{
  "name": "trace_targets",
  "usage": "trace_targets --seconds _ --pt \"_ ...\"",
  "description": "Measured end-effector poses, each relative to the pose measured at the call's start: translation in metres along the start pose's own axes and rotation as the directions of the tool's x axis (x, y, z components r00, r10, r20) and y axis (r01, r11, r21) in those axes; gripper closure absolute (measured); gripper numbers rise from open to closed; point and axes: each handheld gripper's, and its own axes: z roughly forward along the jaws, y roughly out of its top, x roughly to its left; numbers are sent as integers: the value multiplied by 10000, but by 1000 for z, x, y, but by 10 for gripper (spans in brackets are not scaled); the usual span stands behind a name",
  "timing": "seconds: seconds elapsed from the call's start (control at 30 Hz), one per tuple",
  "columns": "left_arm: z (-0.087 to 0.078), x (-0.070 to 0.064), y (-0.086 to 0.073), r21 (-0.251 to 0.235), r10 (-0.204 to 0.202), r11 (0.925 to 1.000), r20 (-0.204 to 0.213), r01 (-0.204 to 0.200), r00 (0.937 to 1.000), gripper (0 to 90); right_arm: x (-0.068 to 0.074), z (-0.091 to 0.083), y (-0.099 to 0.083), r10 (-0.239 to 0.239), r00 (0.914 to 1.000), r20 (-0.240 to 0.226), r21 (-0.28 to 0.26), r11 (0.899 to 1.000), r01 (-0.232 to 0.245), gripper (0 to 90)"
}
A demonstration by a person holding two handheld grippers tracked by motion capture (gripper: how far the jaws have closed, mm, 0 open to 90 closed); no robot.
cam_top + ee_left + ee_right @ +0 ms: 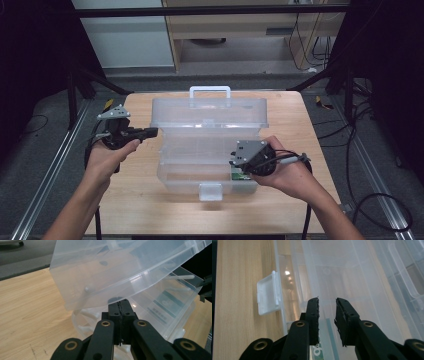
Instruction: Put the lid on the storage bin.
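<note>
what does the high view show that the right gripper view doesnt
High view alone: the clear plastic storage box's raised lid with its white carry handle, the left gripper with jaws closed beside the box's left end, both hands, and the grey floor around the table.

Right gripper view alone: a close look between the right gripper, its black jaws parted over the box interior.

Both: the clear box, its white front latch, the green-printed card inside, and the light wooden table.

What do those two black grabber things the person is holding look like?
Each is black with two flat jaws on hinged links joined by brass-coloured rivets. The left gripper and the right gripper each carry a grey three-cornered plate on top. A black cable trails from each. The person's forearms are bare, with no sleeves in sight.
</note>
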Motion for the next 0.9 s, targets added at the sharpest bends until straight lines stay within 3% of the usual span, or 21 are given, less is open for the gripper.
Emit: trace_targets --seconds 0.03,0.4,0.67,0.9 --pt "-1 -1 -3 -19 12 10000 45 -12 10000 898 0 -5 -2 178 9996 212 -139 9997 -175 708" --pt "-3 -2 -13 -22 76 10000 134 -75 9999 898 4 -22 -15 909 9936 670 -388 9953 -884 628" --pt "-4 -5 -18 -65 195 9998 182 -194 9996 898 5 -33 -24 1850 9751 1220 -647 9819 -1782 513" --pt "-4 -6 -26 -116 152 9998 336 -148 9993 898 8 -40 -35 2387 9588 1541 -882 9698 -2273 429"
